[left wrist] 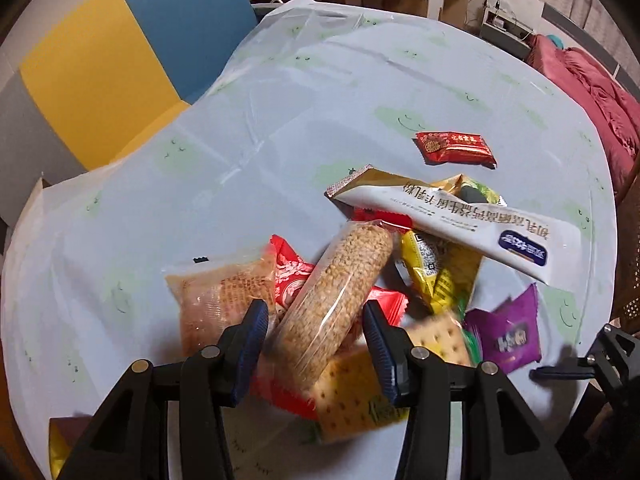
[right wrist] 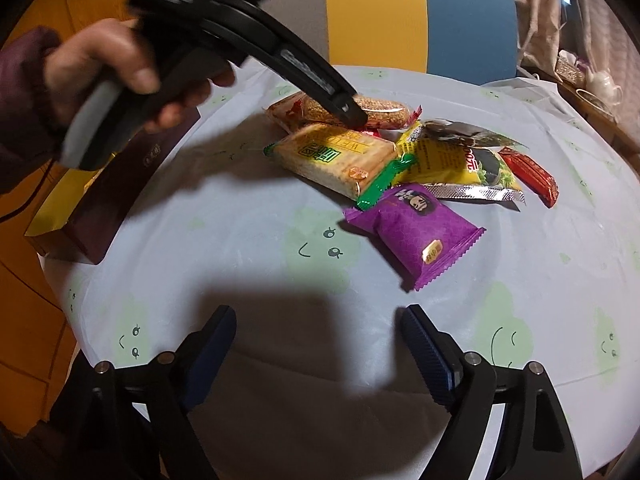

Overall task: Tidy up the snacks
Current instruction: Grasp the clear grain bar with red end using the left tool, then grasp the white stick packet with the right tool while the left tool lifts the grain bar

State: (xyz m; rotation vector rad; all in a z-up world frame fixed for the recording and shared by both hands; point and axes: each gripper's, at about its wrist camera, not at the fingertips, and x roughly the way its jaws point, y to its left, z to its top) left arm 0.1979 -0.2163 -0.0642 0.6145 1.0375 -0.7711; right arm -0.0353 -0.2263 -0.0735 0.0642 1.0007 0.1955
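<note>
Sorting appears barely begun: the snack pile (right wrist: pixel 384 152) lies unsorted mid-desk (right wrist: pixel 240 248), the left gripper (left wrist: pixel 316 340) straddles the grain bar (left wrist: pixel 340 288) atop that pile, grip unconfirmed, while the right gripper (right wrist: pixel 320 344) hangs open and empty near the pile.

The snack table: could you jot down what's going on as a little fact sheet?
Surface: round table under a pale cloth
Pile: mixed wrapped snacks
Left gripper: jaws either side of the sesame roll; grip unclear
Right gripper: open, empty, over bare cloth
Nearest loose snack: purple packet
Off to one side: red packet
Table edge: dark brown box
</note>
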